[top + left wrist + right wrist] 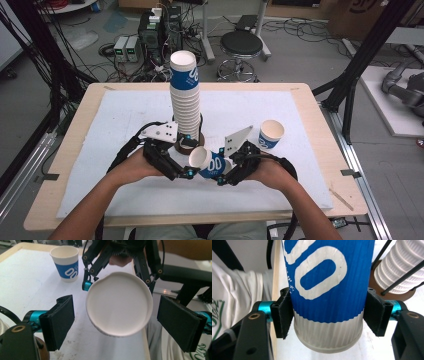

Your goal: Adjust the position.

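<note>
Paper cup [209, 162], blue-banded with white lettering and a ribbed wall, lies on its side just below the centre of the high view, mouth turned toward the left gripper [186, 172] and base toward the right gripper [223, 181]; it hangs just above the white mat [120, 120], not resting on it. Right gripper's jaws are clamped on the cup's lower wall, one pad [283, 315] on each flank near the pale base, as the right gripper view shows; the wall looks round and unbuckled there. Left gripper's jaws stand wide apart on either side of the open rim [119, 307], pads [58, 322] clear of the paper and touching nothing.

Such a cup is probably very light, thin-walled and easy to crush; the ribbing likely gives some friction, so a gentle squeeze should do. The stiffest places to hold are probably the rolled rim and the base ring; the middle of the wall would dent first, and a pinch across the mouth would ovalise it.

Just above the cup in the high view rises a tall stack of cups [184, 97] on a brown round base [186, 146] with thin black rods; a nudge could topple it. At the centre right stands a second single cup [270, 134], upright, well apart; the wooden table [65, 150] borders the mat.
</note>
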The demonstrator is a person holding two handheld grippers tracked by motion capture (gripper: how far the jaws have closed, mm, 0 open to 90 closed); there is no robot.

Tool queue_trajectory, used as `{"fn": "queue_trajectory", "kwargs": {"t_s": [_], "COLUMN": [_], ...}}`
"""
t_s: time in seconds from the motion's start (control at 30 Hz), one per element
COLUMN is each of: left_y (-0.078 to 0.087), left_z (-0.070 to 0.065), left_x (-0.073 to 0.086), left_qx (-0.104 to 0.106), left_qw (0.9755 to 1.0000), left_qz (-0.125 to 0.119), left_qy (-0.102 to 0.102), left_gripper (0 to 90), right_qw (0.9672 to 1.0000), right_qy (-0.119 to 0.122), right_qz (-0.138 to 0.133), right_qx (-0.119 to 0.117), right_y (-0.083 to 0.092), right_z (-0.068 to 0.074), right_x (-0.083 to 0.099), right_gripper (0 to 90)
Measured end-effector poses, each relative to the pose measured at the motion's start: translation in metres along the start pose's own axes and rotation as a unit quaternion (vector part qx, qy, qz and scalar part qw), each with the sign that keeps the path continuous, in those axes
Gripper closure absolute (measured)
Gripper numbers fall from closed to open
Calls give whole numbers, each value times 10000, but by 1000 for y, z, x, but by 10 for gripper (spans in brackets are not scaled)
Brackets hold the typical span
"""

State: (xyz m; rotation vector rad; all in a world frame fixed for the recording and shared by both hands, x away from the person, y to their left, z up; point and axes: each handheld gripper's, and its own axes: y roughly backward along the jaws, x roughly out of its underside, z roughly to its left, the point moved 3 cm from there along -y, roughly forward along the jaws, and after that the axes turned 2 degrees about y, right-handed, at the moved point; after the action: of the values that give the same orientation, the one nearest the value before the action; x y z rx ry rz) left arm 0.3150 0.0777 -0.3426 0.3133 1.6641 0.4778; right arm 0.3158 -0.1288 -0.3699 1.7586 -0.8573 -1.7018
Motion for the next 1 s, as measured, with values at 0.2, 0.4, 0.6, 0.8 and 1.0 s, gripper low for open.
{"fn": "queue_trajectory", "kwargs": {"t_s": [0.2,0.4,0.6,0.8,1.0], "left_y": [-8,-14,-19,-20,-18], "left_z": [0,1,-1,-1,0], "left_x": [0,1,3,4,5], "left_qx": [40,79,338,374,323], "left_qw": [9998,9990,9973,9969,9977], "left_qz": [198,446,645,698,594], "left_qy": [18,41,12,10,-30], "left_gripper": [145,160,259,287,311], "right_qw": [9991,9968,9955,9944,9946], "right_qy": [150,233,291,329,280], "right_qz": [403,754,885,978,963], "right_qx": [-26,-135,-195,-238,-256], "right_y": [-4,-7,-8,-11,-9], "right_z": [-1,0,1,3,2], "right_x": [-6,-12,-15,-15,-15], "right_gripper": [323,321,318,318,319]}}
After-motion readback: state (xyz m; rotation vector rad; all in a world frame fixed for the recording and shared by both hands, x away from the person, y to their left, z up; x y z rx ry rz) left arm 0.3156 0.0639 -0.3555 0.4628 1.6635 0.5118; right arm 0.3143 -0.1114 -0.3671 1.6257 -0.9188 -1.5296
